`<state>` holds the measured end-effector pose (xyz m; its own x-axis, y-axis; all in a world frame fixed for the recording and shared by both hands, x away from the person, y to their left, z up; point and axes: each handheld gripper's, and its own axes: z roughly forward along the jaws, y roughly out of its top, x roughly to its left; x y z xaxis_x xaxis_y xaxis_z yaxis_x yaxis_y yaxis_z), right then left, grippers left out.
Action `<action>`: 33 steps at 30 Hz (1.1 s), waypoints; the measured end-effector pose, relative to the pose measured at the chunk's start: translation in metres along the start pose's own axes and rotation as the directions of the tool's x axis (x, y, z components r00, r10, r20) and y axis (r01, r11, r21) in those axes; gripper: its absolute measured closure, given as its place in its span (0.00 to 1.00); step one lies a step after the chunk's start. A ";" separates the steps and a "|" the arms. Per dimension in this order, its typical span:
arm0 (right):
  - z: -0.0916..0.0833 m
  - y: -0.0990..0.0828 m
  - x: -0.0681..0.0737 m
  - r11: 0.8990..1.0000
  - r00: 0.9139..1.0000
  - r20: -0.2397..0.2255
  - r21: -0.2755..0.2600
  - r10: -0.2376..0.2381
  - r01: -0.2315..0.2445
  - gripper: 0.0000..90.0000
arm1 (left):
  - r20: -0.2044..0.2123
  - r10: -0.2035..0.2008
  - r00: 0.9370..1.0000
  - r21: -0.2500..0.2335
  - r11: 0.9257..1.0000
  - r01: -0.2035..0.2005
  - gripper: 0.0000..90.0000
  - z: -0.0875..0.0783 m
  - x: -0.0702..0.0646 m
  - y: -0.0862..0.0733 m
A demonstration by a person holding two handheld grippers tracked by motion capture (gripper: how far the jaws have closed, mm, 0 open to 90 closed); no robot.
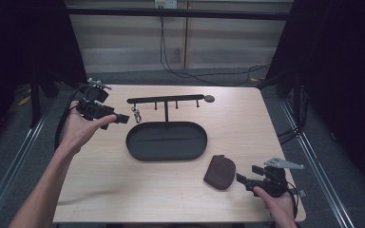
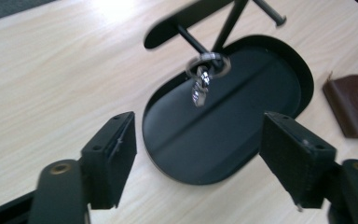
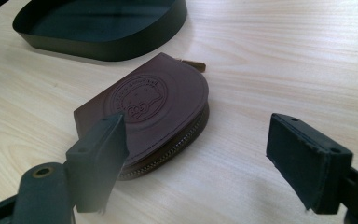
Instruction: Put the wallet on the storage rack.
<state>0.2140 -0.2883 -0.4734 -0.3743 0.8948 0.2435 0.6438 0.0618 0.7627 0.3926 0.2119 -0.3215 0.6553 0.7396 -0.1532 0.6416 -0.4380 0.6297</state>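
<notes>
On the wooden surface [image 1: 123, 180] stands a black oval tray [image 1: 166, 141] with nothing in it, and a metal key ring [image 1: 136, 114] hangs from the rack peg above. The left tongs [image 1: 121, 118] stand apart near the ring, holding nothing. The right tongs [image 1: 240, 179], also apart, are just beside the brown zip pouch [image 3: 151, 105]; its round stamp is unreadable.

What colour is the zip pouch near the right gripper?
Dark brown pouch with an embossed round emblem, clearest in the right gripper view.

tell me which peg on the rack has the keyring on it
The leftmost peg on the rack, nearest the left gripper. The keyring hangs from it; the other pegs are bare.
</notes>
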 end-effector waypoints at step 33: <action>0.003 0.000 -0.002 0.999 1.000 -0.027 0.035 0.012 -0.011 0.20 | 0.009 -0.021 1.000 -0.249 0.968 0.023 0.22 0.011 -0.038 -0.135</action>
<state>0.2170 -0.2885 -0.4756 -0.3842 0.8832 0.2690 0.6713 0.0672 0.7382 0.2855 0.2369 -0.4091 0.6450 0.7443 -0.1731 0.5368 -0.2801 0.7958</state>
